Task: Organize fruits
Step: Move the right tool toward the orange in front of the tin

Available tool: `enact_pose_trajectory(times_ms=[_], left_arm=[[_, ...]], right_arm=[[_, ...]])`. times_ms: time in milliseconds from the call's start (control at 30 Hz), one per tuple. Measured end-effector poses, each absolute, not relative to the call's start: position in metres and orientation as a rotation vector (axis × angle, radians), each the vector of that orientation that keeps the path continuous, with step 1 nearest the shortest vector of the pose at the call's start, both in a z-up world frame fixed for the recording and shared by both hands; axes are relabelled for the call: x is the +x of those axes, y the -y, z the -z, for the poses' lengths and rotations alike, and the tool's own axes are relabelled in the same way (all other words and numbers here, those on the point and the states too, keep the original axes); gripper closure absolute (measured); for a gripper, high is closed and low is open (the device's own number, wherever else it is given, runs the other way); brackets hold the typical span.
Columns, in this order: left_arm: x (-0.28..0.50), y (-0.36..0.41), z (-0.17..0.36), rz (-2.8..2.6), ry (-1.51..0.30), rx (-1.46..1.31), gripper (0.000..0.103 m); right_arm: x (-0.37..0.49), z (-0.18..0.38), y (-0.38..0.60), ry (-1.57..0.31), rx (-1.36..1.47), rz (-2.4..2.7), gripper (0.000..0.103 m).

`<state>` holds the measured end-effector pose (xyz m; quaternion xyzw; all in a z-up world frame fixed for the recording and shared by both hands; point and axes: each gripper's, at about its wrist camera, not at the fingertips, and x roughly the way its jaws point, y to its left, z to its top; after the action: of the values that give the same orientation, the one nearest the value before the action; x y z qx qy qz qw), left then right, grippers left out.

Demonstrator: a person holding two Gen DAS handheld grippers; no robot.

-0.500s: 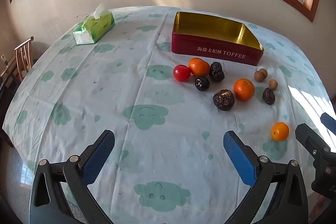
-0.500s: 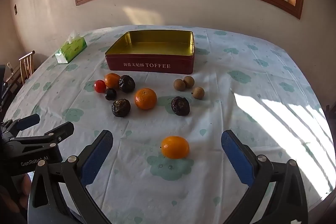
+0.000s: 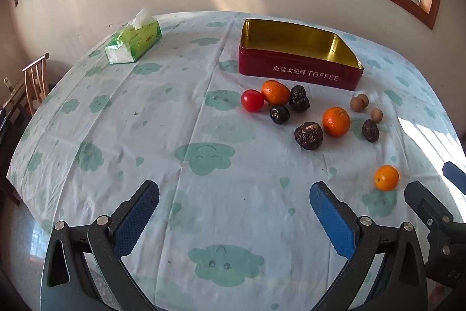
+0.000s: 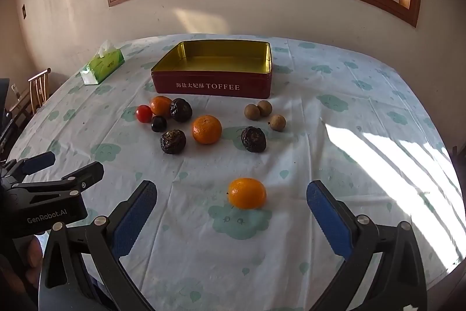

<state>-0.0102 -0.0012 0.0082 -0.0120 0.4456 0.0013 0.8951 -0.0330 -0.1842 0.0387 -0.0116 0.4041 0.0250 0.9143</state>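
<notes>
The right claw (image 4: 231, 204) hangs over the desk (image 4: 364, 165) with its blue pads spread wide and nothing between them pressed; a lone mandarin (image 4: 247, 193) lies on the cloth just ahead, in line with the gap but touching neither pad. The left claw (image 3: 234, 207) is likewise spread wide and empty, over bare cloud-printed cloth. From the right wrist view the left claw appears at the lower left edge, and a hand (image 4: 29, 255) shows dimly beneath it.

Farther out lies the rest of the fruit, loose on the cloth. In the middle sit a second mandarin (image 4: 206, 129), a wrinkled dark fruit (image 4: 173, 141) just to its left and another dark fruit (image 4: 253, 139) to its right. Beyond those, a tight cluster: a cherry tomato (image 4: 144, 113), a third mandarin (image 4: 161, 106), a small black fruit (image 4: 159, 124) and a further wrinkled dark fruit (image 4: 181, 110), all touching or nearly so. To the right are three small brown round fruits (image 4: 265, 108), two touching, one a little apart.

Behind the fruit stands an open red toffee tin (image 4: 212, 86), its gold inside empty. A green tissue pack (image 4: 102, 66) lies well off to the far left, near the desk's edge.
</notes>
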Motion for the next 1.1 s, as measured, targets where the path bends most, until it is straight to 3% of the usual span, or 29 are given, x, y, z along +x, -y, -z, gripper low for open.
enact_pose_trajectory(times_ms=[1100], left_arm=[[0.004,-0.011,0.017,-0.013,-0.971,-0.027,0.000]], right_arm=[[-0.023,-0.023,0.192,-0.875,-0.028,-0.032,0.005]])
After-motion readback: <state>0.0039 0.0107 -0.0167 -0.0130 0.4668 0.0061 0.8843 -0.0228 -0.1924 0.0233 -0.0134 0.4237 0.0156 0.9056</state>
